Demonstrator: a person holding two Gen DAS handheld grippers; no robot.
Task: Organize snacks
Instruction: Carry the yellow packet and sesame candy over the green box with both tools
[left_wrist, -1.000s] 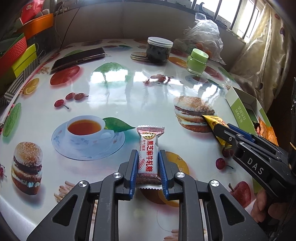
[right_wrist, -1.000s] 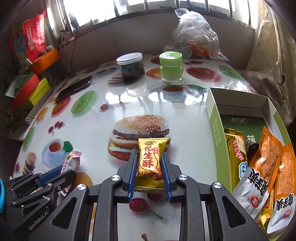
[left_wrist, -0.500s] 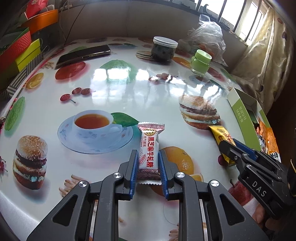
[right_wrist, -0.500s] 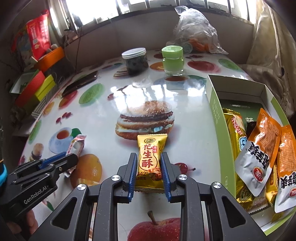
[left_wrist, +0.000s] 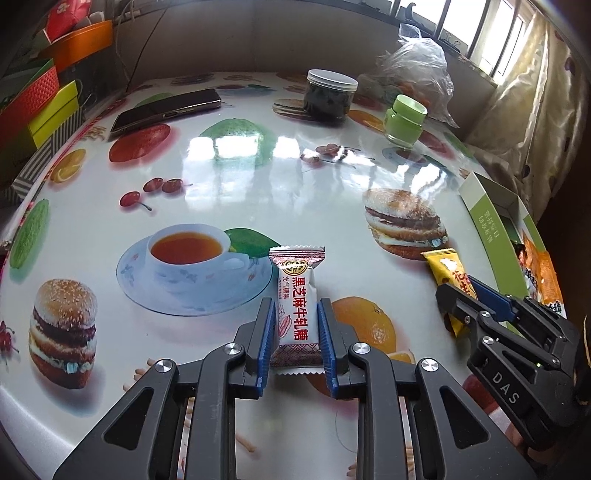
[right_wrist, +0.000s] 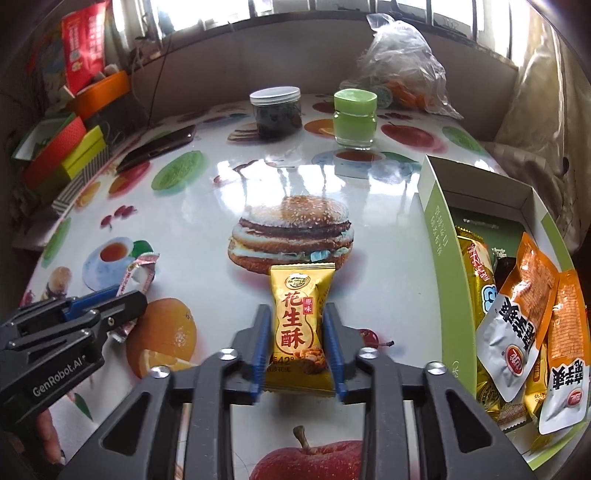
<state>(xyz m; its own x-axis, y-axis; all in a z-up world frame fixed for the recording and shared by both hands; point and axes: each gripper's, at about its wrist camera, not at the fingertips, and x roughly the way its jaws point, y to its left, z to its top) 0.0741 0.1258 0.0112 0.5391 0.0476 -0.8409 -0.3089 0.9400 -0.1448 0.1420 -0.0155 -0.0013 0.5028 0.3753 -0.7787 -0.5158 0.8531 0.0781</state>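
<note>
My left gripper (left_wrist: 297, 321) is shut on a white nougat candy packet (left_wrist: 297, 306) with red lettering, lifted above the printed tablecloth. A yellow peanut candy packet (right_wrist: 298, 325) sits squeezed between the blue pads of my right gripper (right_wrist: 297, 325), which is shut on it. Each gripper shows in the other's view: the right gripper (left_wrist: 458, 295) with its yellow packet (left_wrist: 448, 273) at the right, the left gripper (right_wrist: 122, 306) with its white packet (right_wrist: 138, 275) at the left. The green snack box (right_wrist: 439, 236) at the right holds several orange and gold packets.
A dark jar with a white lid (right_wrist: 275, 112), a green jar (right_wrist: 355, 118) and a plastic bag (right_wrist: 402, 66) stand at the table's back. A phone (left_wrist: 166, 109) lies at the back left. Coloured boxes (left_wrist: 33, 99) are stacked beyond the left edge.
Both grippers have risen and drawn back a little with their packets; the table has dropped away in both views. The grips are unchanged.
</note>
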